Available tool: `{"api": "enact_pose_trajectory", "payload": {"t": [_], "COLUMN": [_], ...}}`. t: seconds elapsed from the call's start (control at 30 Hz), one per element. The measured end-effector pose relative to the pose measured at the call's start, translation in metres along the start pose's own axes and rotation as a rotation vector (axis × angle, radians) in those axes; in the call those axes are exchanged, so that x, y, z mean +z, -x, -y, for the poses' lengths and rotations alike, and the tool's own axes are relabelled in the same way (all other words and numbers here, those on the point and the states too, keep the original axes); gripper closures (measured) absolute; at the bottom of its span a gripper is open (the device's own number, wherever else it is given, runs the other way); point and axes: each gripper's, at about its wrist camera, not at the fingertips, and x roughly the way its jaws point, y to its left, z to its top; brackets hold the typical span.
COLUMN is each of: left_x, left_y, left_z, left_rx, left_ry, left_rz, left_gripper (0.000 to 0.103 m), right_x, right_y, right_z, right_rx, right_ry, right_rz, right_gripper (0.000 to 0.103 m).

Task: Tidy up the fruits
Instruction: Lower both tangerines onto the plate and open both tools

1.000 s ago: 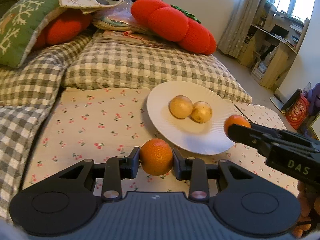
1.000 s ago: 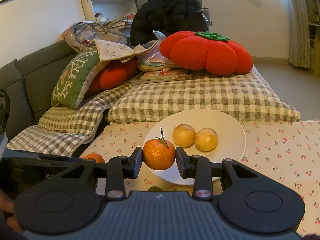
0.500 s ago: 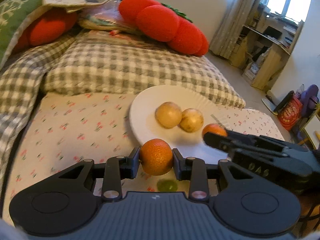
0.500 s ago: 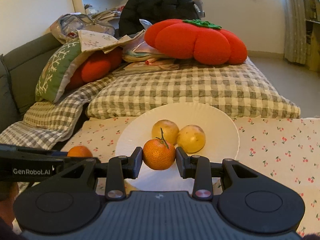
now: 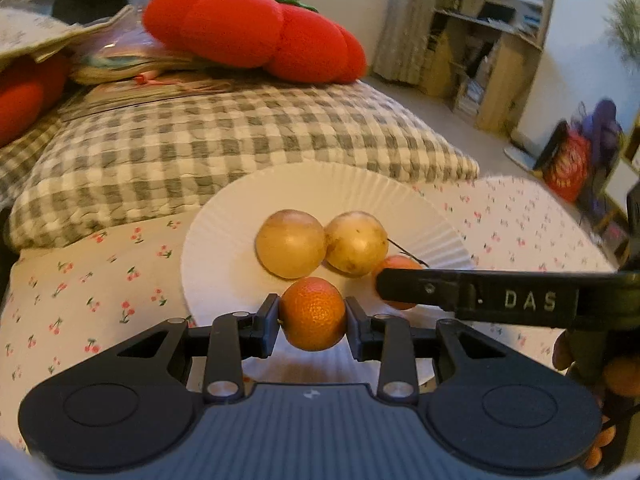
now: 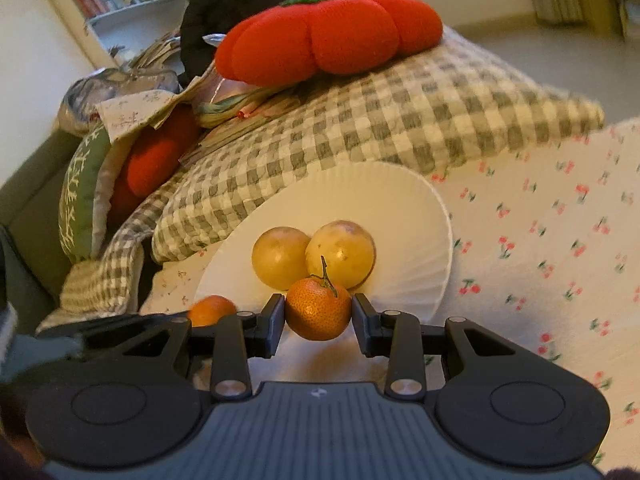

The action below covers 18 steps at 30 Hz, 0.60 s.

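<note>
A white paper plate point(image 5: 224, 236) lies on the cherry-print cloth and holds two yellow fruits point(image 5: 290, 243) side by side. My left gripper point(image 5: 312, 316) is shut on an orange tangerine point(image 5: 313, 314) over the plate's near edge. My right gripper point(image 6: 319, 314) is shut on a tangerine with a stem point(image 6: 318, 312), just in front of the yellow fruits point(image 6: 340, 252) and over the plate point(image 6: 416, 240). In the left wrist view the right gripper's finger point(image 5: 460, 294) crosses from the right, with its tangerine point(image 5: 394, 266) behind it. The left gripper's tangerine point(image 6: 210, 310) shows in the right wrist view.
A grey checked quilt point(image 5: 208, 148) lies folded behind the plate, with a red tomato-shaped cushion point(image 5: 256, 32) on it. A green snowflake pillow point(image 6: 80, 196) and a red cushion point(image 6: 156, 160) lie to the left. The cherry-print cloth point(image 6: 540, 240) stretches to the right.
Both grippers moved forward and closer together over the plate, each still holding its tangerine. The plate and yellow fruits now appear larger and nearer.
</note>
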Motion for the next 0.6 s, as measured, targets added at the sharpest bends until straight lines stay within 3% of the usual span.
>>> {"api": "enact_pose_trajectory", "payload": {"t": [0.27, 0.37, 0.6], "left_x": [-0.001, 0.002, -0.002], "left_y": [-0.017, -0.016, 0.013], "left_z": [0.0, -0.004, -0.01], "left_rx": [0.035, 0.044, 0.044], "left_ry": [-0.042, -0.03, -0.013], "left_rz": [-0.002, 0.014, 0.056], "left_gripper": [0.076, 0.065, 0.049], "right_x": [0.004, 0.004, 0.004], "right_y": [-0.008, -0.009, -0.004], "right_z": [-0.006, -0.008, 0.001], "right_rx": [0.009, 0.017, 0.11], "right_ry": [0.0, -0.009, -0.165], "right_rz": [0.026, 0.032, 0.024], "right_gripper": [0.068, 0.06, 0.058]}}
